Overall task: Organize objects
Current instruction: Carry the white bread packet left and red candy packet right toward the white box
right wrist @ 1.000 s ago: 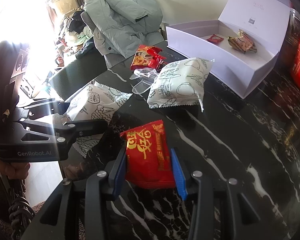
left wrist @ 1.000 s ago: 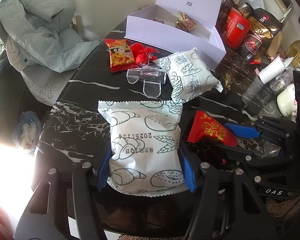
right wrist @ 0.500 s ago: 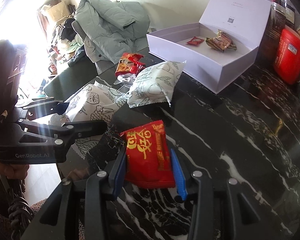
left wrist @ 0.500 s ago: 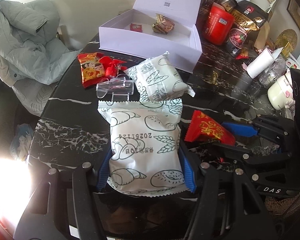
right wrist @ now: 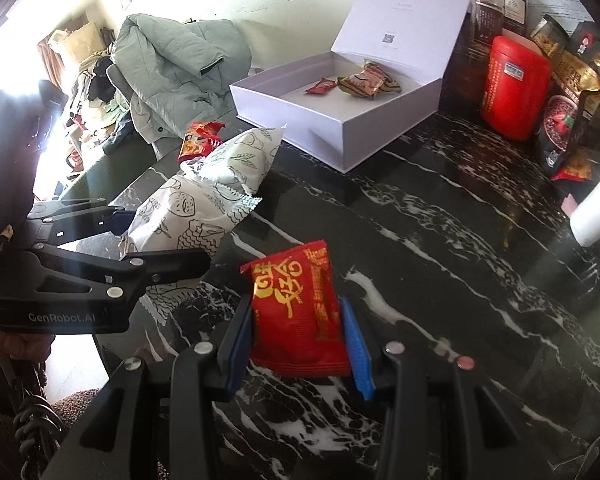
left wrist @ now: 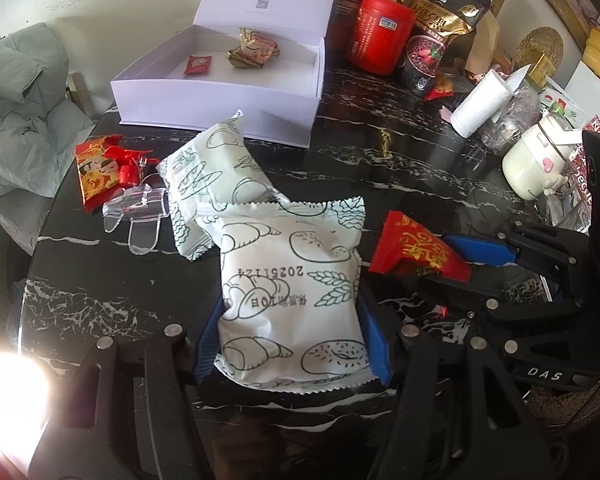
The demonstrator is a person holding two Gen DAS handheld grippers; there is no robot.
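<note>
Through my left wrist camera, my left claw (left wrist: 290, 338) is clamped on a white bread packet (left wrist: 290, 292), its blue pads pressing both sides, the packet held above the black marble tabletop (left wrist: 380, 160). Just ahead and to the left lies a second white packet (left wrist: 216, 176), its near end tucked behind the one I hold; left of that sit a clear plastic clip (left wrist: 136, 208) and a red cartoon snack bag (left wrist: 96, 168). Farther ahead stands the open white box (left wrist: 220, 96) with a small red sachet (left wrist: 198, 65) and a gold-wrapped snack (left wrist: 254, 48) inside. To my right, my right claw (left wrist: 452, 256) comes in from the side, gripping a red packet (left wrist: 416, 250). Through my right wrist camera, my right claw (right wrist: 300, 332) is closed on that red packet (right wrist: 298, 312), gold lettering facing up, above the tabletop (right wrist: 440, 240). To the left my left claw (right wrist: 148, 240) holds its bread packet (right wrist: 176, 216), the second white packet (right wrist: 240, 160) just beyond it. Ahead is the open white box (right wrist: 348, 140), and ahead to the right a red canister (right wrist: 514, 88).
</note>
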